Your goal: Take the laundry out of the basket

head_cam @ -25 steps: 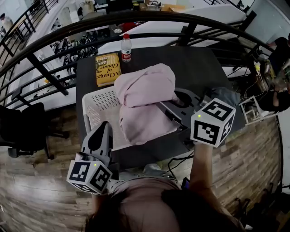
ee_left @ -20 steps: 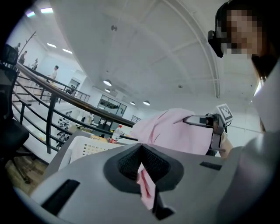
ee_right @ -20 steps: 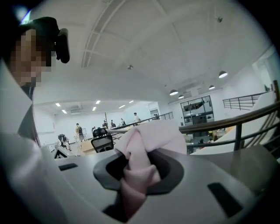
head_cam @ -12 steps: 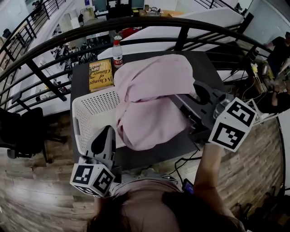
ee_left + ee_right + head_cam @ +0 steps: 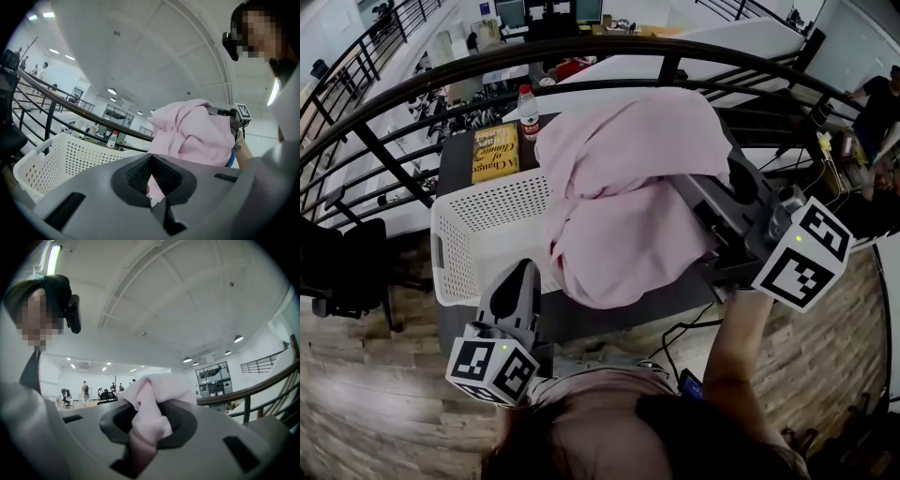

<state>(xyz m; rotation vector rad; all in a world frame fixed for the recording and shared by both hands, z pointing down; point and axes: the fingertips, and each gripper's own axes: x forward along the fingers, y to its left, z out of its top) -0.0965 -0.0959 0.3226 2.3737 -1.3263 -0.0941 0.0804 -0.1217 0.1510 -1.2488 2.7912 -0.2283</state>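
Pink garment (image 5: 628,187): higher than a second ago, now hanging over the right end of the basket (image 5: 455,253).
Right gripper (image 5: 143,425): jaws clenched on the garment.
Left gripper (image 5: 150,176): jaws together, empty.

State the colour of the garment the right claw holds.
Plain pale pink garment, best seen in the head view.

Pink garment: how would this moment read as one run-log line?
right gripper: shut on pink garment | garment: hangs over white basket | left gripper: shut, by basket's near rim
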